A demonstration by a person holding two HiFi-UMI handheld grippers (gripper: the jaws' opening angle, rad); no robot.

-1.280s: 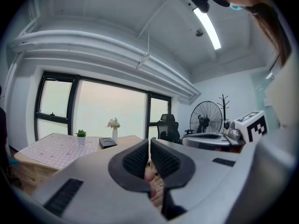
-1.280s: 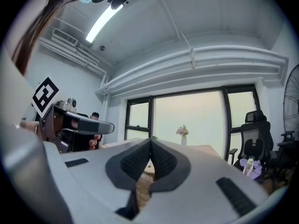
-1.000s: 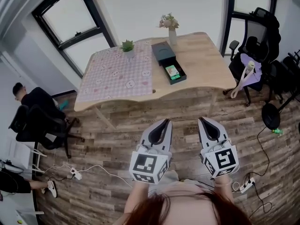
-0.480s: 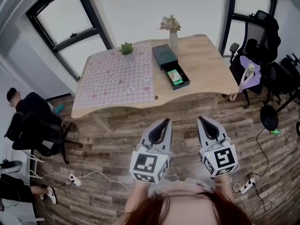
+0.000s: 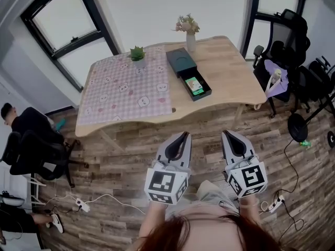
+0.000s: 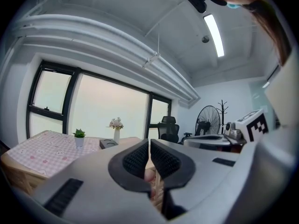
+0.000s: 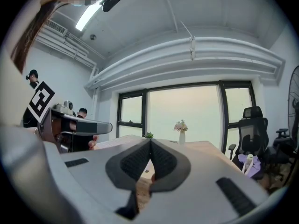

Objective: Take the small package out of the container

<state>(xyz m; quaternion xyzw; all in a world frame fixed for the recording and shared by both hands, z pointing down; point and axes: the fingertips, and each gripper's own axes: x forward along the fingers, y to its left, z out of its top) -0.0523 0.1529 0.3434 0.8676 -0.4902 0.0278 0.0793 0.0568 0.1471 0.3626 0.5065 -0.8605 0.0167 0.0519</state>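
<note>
Wooden table point(image 5: 230, 72), small package point(image 5: 194, 84) seemingly inside black container point(image 5: 205, 92), well beyond left tongs point(image 5: 184, 135) and right tongs point(image 5: 226, 134), both closed, empty.

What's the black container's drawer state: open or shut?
Open: the drawer is slid out of the black container, and the small green package lies exposed inside it.

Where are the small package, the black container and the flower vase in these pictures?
small package point(image 5: 193, 84), head view, middle of its green top.
black container point(image 5: 181, 61), head view, on its closed top.
flower vase point(image 5: 191, 43), head view, pale body below the flowers.
</note>
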